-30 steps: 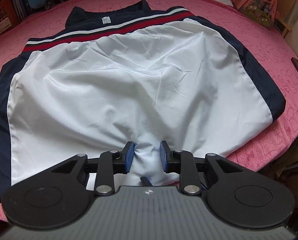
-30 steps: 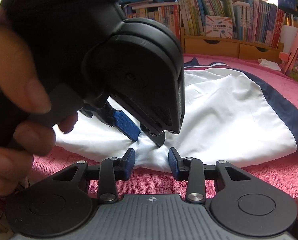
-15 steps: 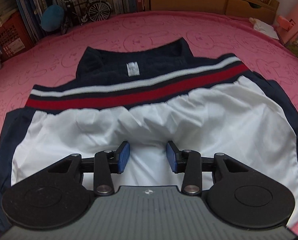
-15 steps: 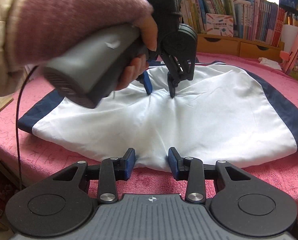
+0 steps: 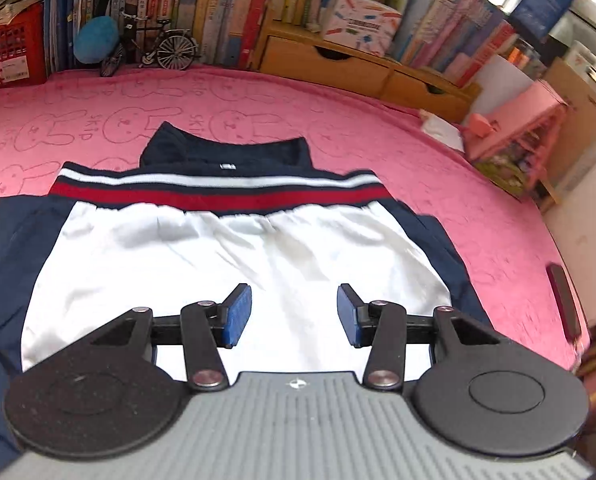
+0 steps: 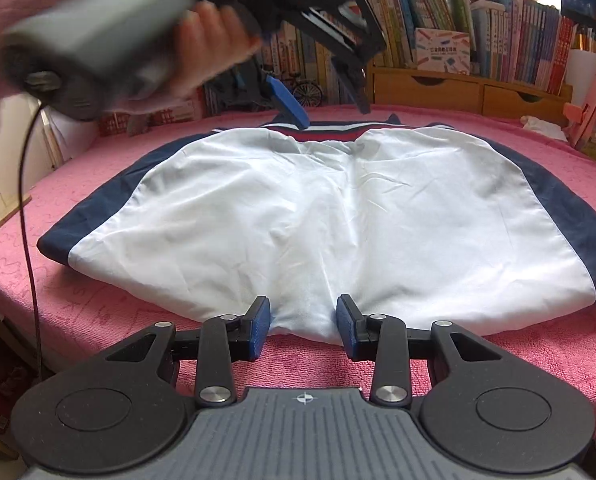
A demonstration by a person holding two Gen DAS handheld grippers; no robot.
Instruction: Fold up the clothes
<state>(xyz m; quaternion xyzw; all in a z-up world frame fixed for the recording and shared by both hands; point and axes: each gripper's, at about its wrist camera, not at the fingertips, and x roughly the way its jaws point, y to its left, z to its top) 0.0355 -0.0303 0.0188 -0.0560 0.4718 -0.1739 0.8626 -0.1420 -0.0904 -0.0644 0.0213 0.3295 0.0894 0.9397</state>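
White-panelled jacket (image 6: 318,216) flat | right tongs (image 6: 303,326) pinch its near hem | left tongs (image 5: 294,312) empty above it, just narrowing

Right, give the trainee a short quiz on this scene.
1. True or false: the jacket lies on a pink cover.
2. The right hand-held gripper is closed on: A a sock; B the jacket's near white edge; C nothing.
3. Fill in: the broadest stripe on the hem band is ___.
Key: 1 true; 2 B; 3 red.
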